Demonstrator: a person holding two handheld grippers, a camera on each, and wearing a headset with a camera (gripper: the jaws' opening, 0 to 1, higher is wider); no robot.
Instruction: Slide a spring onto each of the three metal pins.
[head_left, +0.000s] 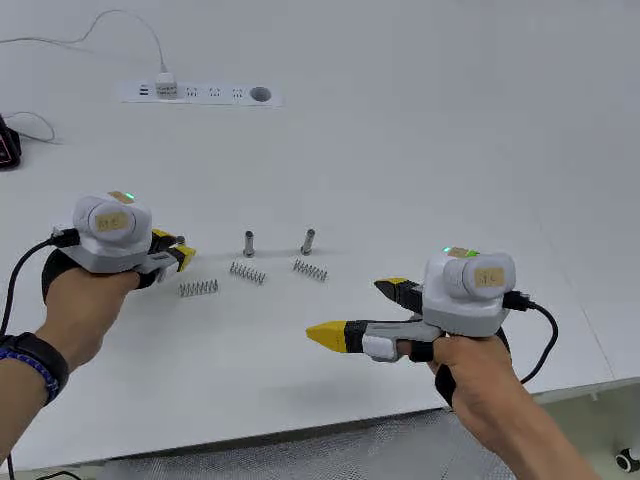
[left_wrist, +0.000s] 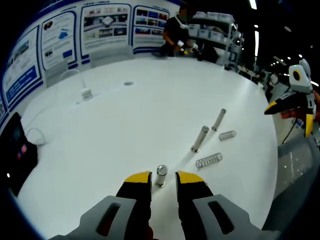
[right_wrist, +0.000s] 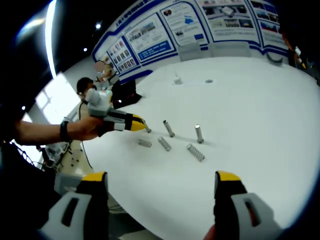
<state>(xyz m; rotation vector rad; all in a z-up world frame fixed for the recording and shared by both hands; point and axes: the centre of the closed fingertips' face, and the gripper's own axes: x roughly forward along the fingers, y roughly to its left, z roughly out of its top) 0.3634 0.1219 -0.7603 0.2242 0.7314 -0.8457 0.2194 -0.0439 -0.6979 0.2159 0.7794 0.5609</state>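
— Where was the right gripper (head_left: 355, 312)?

— Nearest the person, at five o'clock on the white workbench (head_left: 420, 170). It was a grey hand-held tool with yellow-tipped black jaws, spread wide and holding nothing.

— And the left gripper (head_left: 178, 246)?

— Over at nine o'clock. Its jaws stood nearly together around the first pin (left_wrist: 161, 175), a short upright grey metal post. The left gripper view showed a thin gap on each side, so it wasn't pinched.

— The springs?

— Three small coiled steel springs lay flat in a row. The left spring (head_left: 198, 288) sat just beside the left gripper's tips, at five o'clock from them. The middle spring (head_left: 247, 272) and the right spring (head_left: 310, 269) lay on toward three o'clock. All three were around ten o'clock from the right gripper and well apart from it.

— And beyond them?

— The middle pin (head_left: 249, 243) and the right pin (head_left: 308, 241), each at twelve o'clock from its spring. Farthest off, at eleven o'clock, lay a white power strip (head_left: 200, 93).
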